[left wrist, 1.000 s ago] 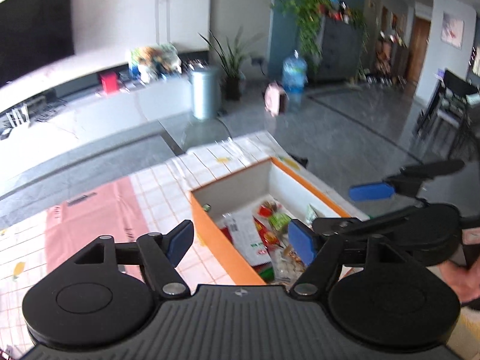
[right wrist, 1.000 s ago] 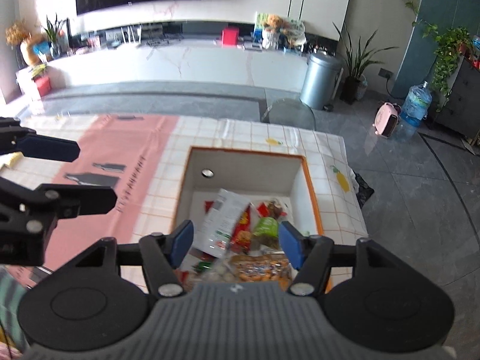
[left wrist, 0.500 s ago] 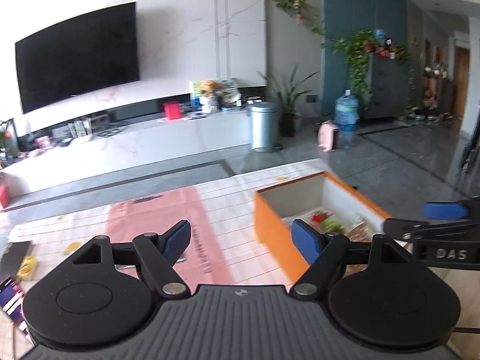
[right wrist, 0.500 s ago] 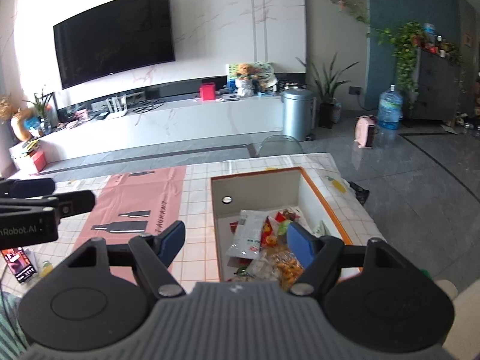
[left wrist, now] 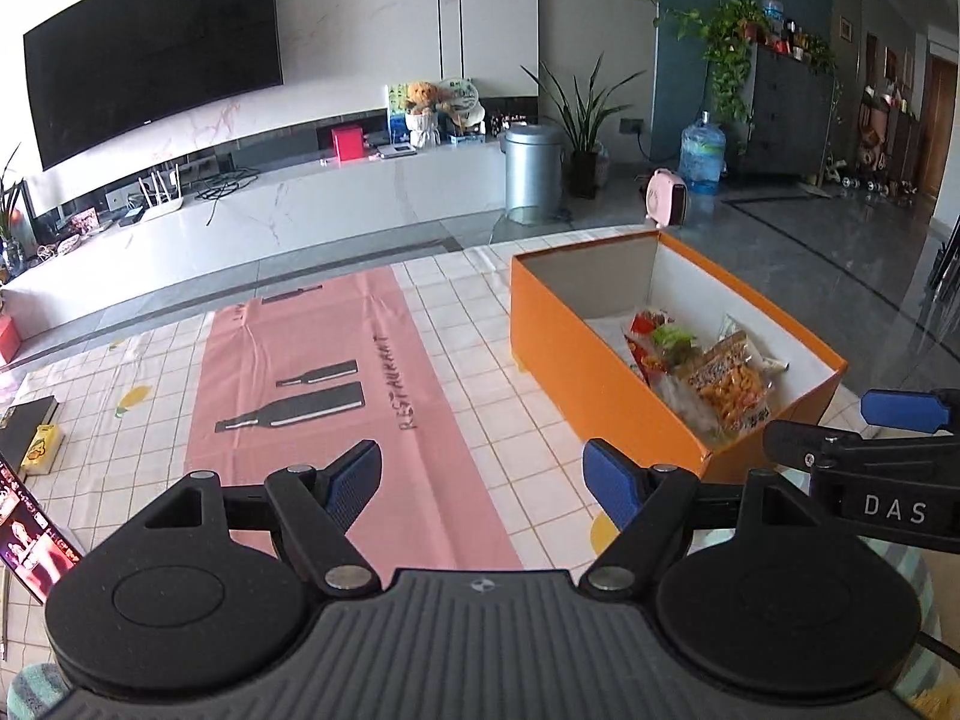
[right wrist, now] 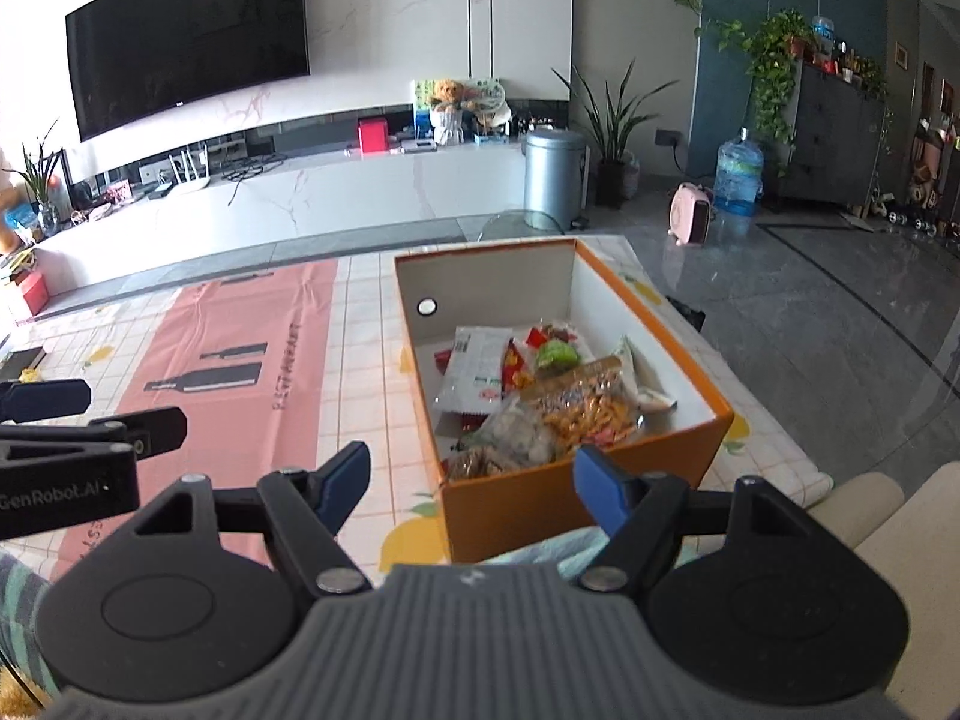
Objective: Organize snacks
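Note:
An orange box (right wrist: 510,510) with a white inside stands on the table at the right; it also shows in the left wrist view (left wrist: 576,354). Several snack packets (right wrist: 540,396) lie in it, among them an orange crisp bag (left wrist: 729,387) and a white packet (right wrist: 474,372). My left gripper (left wrist: 483,483) is open and empty, over the pink mat near the table's front, left of the box. My right gripper (right wrist: 471,483) is open and empty, just in front of the box's near wall.
A pink mat (left wrist: 336,372) with bottle prints lies on the checked tablecloth (left wrist: 462,336). A phone (left wrist: 30,534), a yellow item (left wrist: 39,450) and a dark book (left wrist: 24,426) lie at the table's left edge. Floor drops off beyond the table's right edge.
Both grippers have pulled back and up from over the box towards the table's near edge. The left one has swung left over the pink mat. Both stayed open.

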Demonstrator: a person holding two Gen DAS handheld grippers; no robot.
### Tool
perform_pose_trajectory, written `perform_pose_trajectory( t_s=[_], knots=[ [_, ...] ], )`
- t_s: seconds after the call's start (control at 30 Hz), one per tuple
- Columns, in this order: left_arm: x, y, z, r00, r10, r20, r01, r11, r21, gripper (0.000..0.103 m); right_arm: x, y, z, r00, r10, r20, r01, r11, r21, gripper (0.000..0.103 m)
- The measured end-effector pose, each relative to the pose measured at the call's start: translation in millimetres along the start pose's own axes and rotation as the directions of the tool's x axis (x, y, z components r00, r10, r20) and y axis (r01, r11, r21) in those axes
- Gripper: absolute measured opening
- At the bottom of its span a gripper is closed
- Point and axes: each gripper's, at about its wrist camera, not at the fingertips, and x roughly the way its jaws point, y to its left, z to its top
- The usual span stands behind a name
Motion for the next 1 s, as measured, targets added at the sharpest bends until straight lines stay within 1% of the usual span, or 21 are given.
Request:
perform_pose_trajectory(
  t_s=[0.3, 0.5, 0.9, 1.0],
  knots=[
    [0.1, 1.3, -4.4, 1.0, 0.002, -0.021, -0.002, 1.0, -0.013, 0.09, 4.1, -2.9, 0.2, 1.0, -0.003, -0.006, 0.003, 1.0, 0.016, 0.073],
    [-2.8, 1.7, -1.4, 1.0, -0.001, -0.019, 0.001, 1.0, -0.028, 0.09, 6.2, -0.5, 2.9, 1.0, 0.004, -0.009, -0.004, 1.0, -0.004, 0.073],
    [-3.5, 1.0, 0.7, 1.0, -0.012, -0.029, 0.011, 1.0, -0.022, 0.09, 7.9, 1.0, 2.6, 1.0, 0.001, -0.008, -0.001, 1.0, -0.008, 0.073],
    [-2.9, -0.3, 0.4, 0.999, -0.016, -0.033, 0.016, 1.0, -0.016, 0.09, 8.1, 1.1, 2.3, 1.0, -0.002, -0.005, 0.002, 1.0, -0.002, 0.077]
  ],
)
